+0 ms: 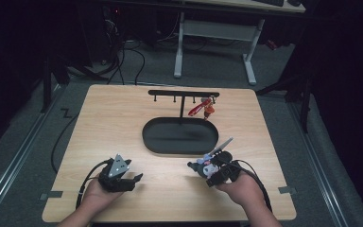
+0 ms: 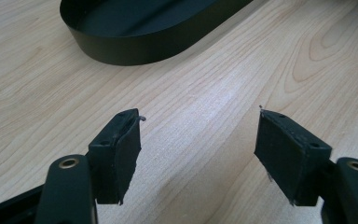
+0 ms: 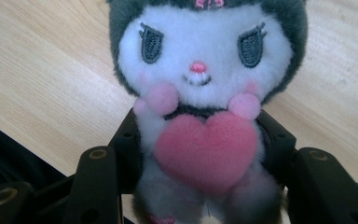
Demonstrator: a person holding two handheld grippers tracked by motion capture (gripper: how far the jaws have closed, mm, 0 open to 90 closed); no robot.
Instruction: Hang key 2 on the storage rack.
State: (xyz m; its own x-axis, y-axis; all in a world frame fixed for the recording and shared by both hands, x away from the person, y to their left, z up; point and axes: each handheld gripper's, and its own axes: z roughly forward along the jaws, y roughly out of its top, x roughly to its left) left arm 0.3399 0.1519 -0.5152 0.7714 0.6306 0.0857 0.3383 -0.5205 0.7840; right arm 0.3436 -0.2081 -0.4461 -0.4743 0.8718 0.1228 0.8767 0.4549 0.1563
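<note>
Left gripper point(image 1: 123, 174): nearest the person, near-left of the tray, jaws spread over bare wood, nothing between them.
Right gripper point(image 1: 216, 166): near-right of the tray, jaws pinching the plush toy's point(image 3: 200, 116) lower body (feet cut off).
Plush toy: just off the tray's near-right rim.
Tray point(image 1: 151, 140): black oval, mid-table.
Rack point(image 1: 183, 93): behind the tray; a red trinket point(image 1: 201, 109) hangs there, hard to make out.
</note>
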